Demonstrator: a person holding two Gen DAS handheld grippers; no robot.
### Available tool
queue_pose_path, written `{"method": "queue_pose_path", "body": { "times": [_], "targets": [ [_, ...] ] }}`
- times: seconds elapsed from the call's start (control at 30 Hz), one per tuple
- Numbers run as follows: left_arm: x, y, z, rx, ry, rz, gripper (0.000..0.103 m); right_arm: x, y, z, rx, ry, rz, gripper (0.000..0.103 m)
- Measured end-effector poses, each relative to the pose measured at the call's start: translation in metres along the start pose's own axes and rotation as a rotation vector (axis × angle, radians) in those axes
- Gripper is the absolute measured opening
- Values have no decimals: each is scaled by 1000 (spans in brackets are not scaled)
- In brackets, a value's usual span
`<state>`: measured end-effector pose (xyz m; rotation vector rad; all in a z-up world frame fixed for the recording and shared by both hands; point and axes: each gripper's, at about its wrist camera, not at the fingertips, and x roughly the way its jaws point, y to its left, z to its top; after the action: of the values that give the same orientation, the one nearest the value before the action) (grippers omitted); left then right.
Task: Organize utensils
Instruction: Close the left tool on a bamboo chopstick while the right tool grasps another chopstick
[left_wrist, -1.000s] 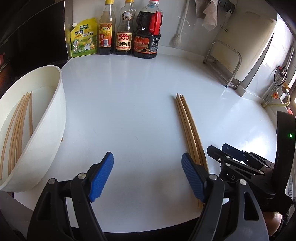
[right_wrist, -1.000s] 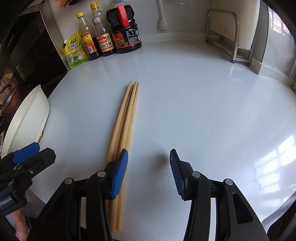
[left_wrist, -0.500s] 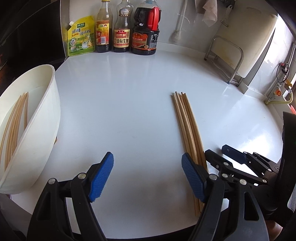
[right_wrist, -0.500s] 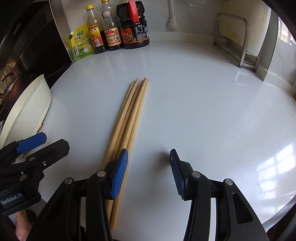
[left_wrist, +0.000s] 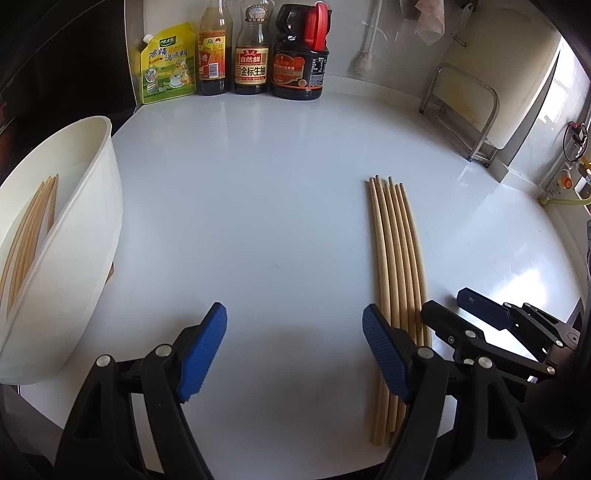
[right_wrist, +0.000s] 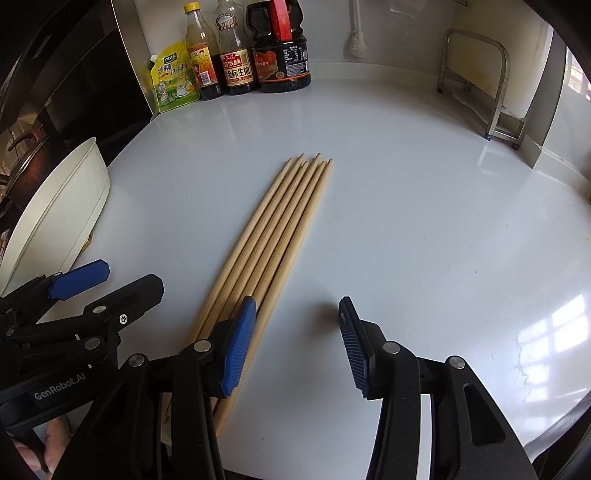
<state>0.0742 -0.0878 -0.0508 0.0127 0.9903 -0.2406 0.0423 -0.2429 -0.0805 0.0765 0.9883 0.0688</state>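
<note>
Several wooden chopsticks (left_wrist: 397, 258) lie side by side on the white counter (left_wrist: 258, 206); they also show in the right wrist view (right_wrist: 280, 236). My left gripper (left_wrist: 293, 343) is open and empty, just left of their near ends. My right gripper (right_wrist: 297, 339) is open and empty, its left finger (right_wrist: 240, 343) over the near ends. A white tub (left_wrist: 85, 236) at the far left holds more chopsticks (left_wrist: 29, 229); the tub also shows in the right wrist view (right_wrist: 62, 206).
Three sauce bottles (left_wrist: 251, 55) and a yellow-green seasoning pouch (left_wrist: 168, 64) stand at the back wall. A metal rack (left_wrist: 465, 110) with a white board stands at the back right. A black stove area borders the counter's left side (right_wrist: 74, 85).
Both grippers have drawn back toward the counter's near edge and shifted slightly. The chopsticks and tub have not moved. Both grippers stay open.
</note>
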Motion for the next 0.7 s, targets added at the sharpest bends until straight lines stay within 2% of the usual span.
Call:
{"method": "queue_pose_path", "body": {
  "times": [0.3, 0.7],
  "targets": [
    [-2, 1, -1, -2, -9, -5, 74, 3, 1, -1, -22, 3, -81, 45],
    [10, -19, 4, 51, -3, -33, 74, -4, -35, -4, 40, -17, -99, 45]
  ]
}}
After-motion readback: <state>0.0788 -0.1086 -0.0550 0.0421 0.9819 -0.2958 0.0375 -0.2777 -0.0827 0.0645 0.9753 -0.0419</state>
